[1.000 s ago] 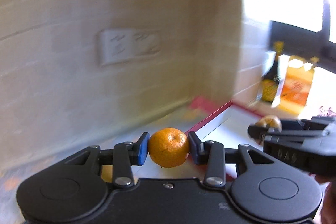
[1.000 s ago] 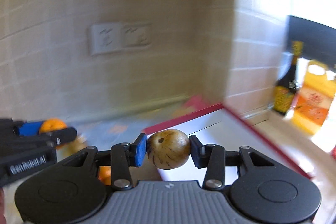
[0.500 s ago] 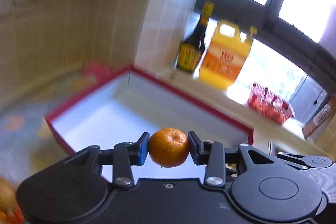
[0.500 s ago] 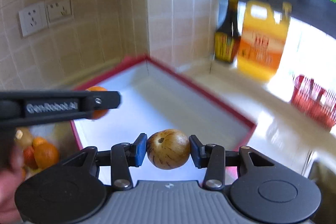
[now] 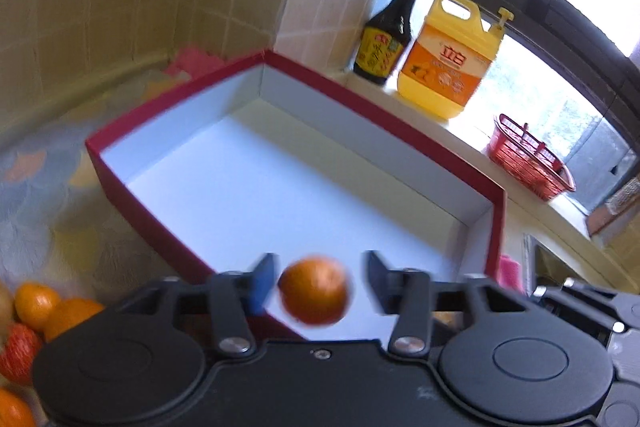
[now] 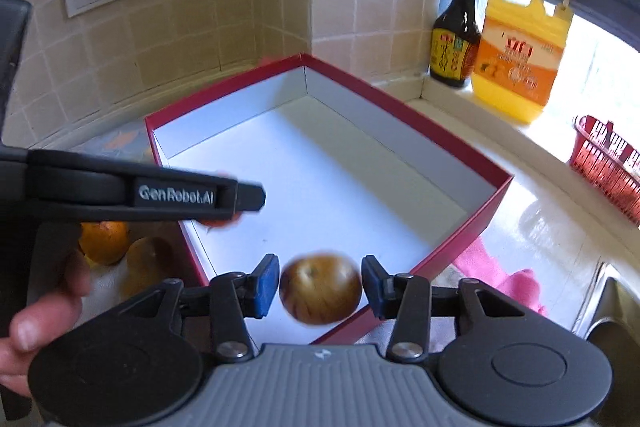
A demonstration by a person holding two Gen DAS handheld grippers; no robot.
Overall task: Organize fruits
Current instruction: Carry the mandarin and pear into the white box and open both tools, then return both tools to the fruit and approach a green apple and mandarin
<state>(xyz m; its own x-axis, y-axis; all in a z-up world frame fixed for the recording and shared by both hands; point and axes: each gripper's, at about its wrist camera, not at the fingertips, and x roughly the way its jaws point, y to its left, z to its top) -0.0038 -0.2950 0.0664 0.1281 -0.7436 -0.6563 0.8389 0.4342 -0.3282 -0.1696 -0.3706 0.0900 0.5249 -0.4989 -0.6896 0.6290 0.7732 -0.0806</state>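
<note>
Release is what I read in both wrist views: my left gripper [image 5: 318,283] is opening, its pads clear on either side of the orange [image 5: 314,290], which is blurred in the lower middle of the frame, above the near edge of the red box [image 5: 376,115]. My right gripper [image 6: 320,285] is opening too, with narrow gaps showing between its pads and the brown fruit [image 6: 320,289]; that one is smeared as well, so I take both to be dropping, though I cannot be sure either has fully left the pads. The box fills the centre of both pictures and its white floor looks bare, so by my judgement these are the first two pieces going in and the sorting has barely begun. What remains sits at the lower left of the left wrist view: a pile of fruit [image 5: 36,315] outside the box, oranges and something red among them, and in the right wrist view more fruit [image 6: 105,241] at centre left behind the other gripper's arm. I would expect several more trips from that heap to the box before the job is done.
</note>
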